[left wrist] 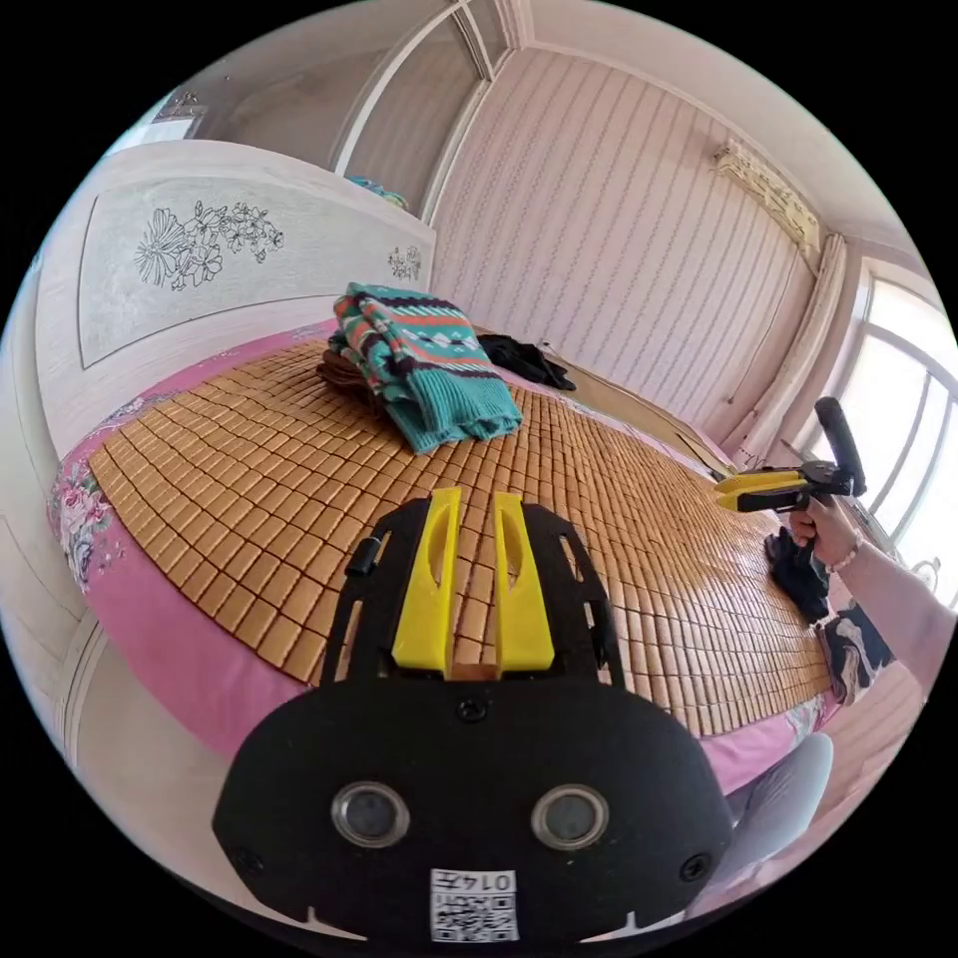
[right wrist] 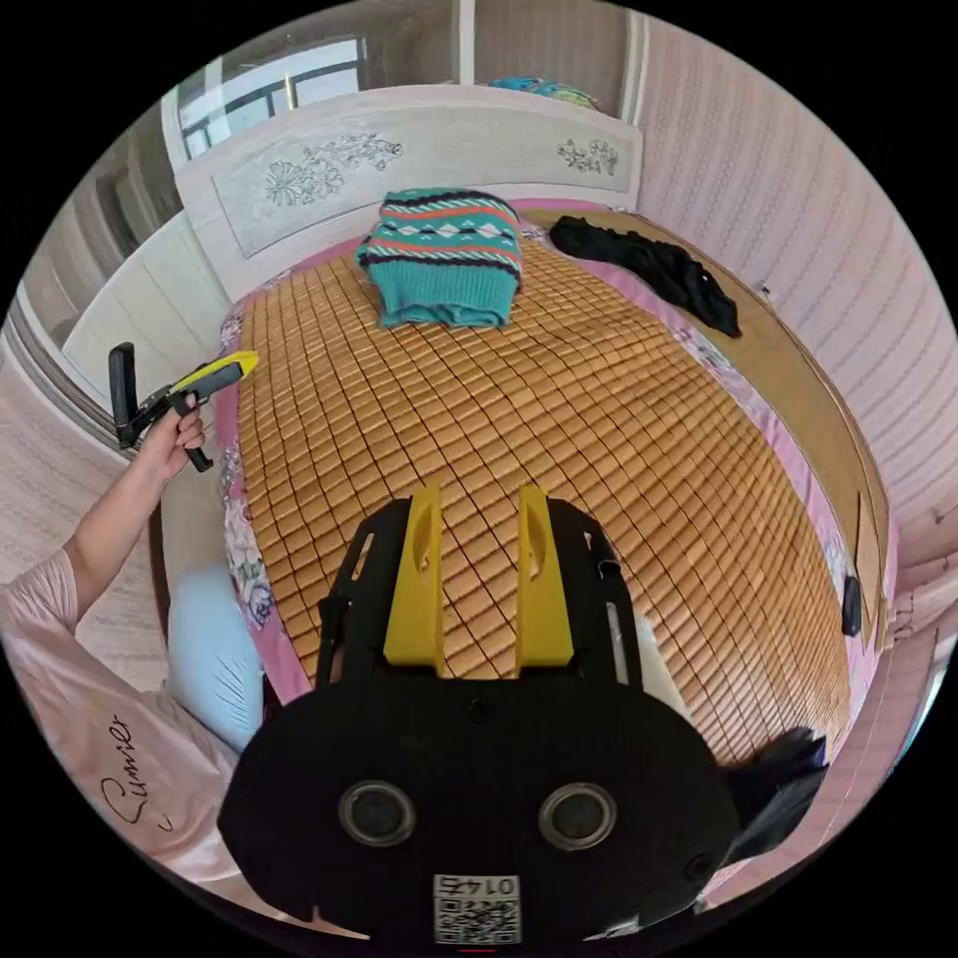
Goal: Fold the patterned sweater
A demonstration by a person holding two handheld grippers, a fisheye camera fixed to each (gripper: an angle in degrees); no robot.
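The patterned sweater [left wrist: 424, 364] [right wrist: 444, 254], teal with striped bands, lies folded on the bamboo mat [left wrist: 249, 499] [right wrist: 599, 449] near the headboard. In the left gripper view it rests partly on a brown garment [left wrist: 344, 377]. My left gripper [left wrist: 476, 496] hovers over the mat's near side, short of the sweater, jaws apart with nothing between them. It also appears in a hand beside the bed, as the left gripper [right wrist: 238, 365]. My right gripper [right wrist: 480, 491] is open and empty over the mat, far from the sweater. A hand holds the right gripper [left wrist: 733, 491] at the bed's edge.
A black garment [left wrist: 526, 361] [right wrist: 649, 269] lies by the striped wall beyond the sweater. Dark clothes [left wrist: 798, 577] [right wrist: 783, 788] sit at the bed's edge. The white headboard [left wrist: 200, 269] [right wrist: 449, 150] bounds one end. A pink sheet [left wrist: 180, 639] borders the mat.
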